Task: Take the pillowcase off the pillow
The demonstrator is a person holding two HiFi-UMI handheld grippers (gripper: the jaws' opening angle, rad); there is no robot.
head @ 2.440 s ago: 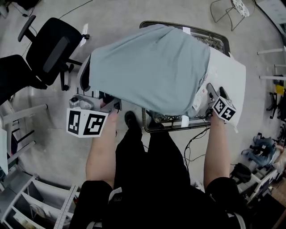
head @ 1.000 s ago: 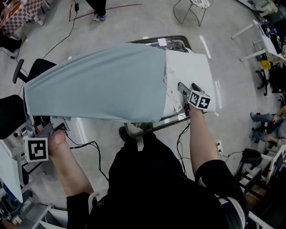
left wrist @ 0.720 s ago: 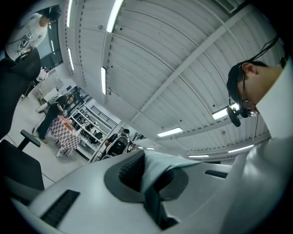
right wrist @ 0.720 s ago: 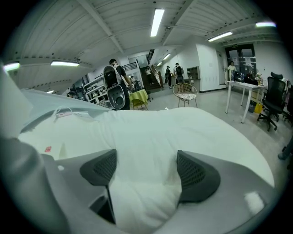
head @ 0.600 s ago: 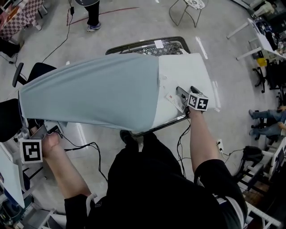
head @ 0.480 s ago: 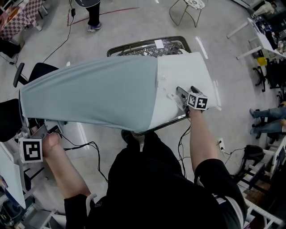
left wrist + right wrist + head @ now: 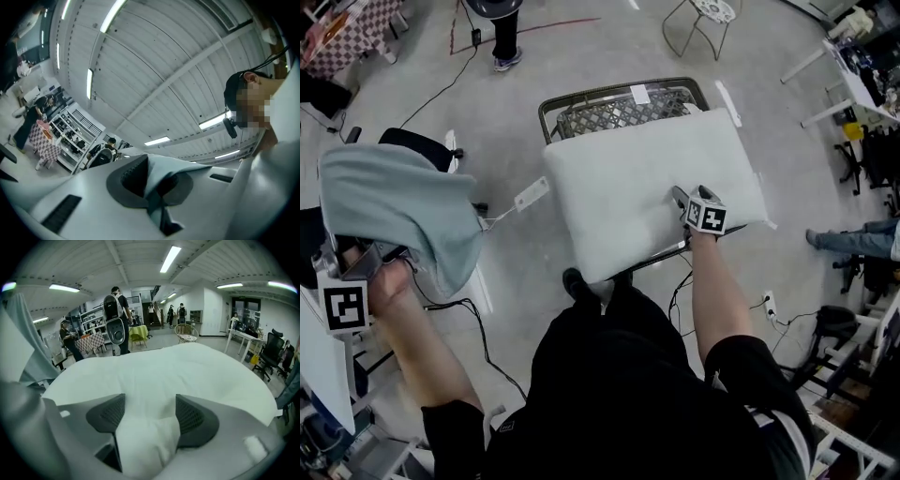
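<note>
Two-handed, pinched limp, light pillowcase (image 7: 394, 208) by a fold in tight-shut left tongs (image 7: 151, 182) and near edge of squashy pillow (image 7: 647, 178) in just-narrowed right tongs (image 7: 149, 418); probably sound holds.

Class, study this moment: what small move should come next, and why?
Probably lay the pillowcase down: it hangs wholly clear of the pillow, pinched in the shut left gripper. The right gripper, whose jaws have just been closing, pinches a fold of the pillow, which lies bare on the wire cart.
</note>
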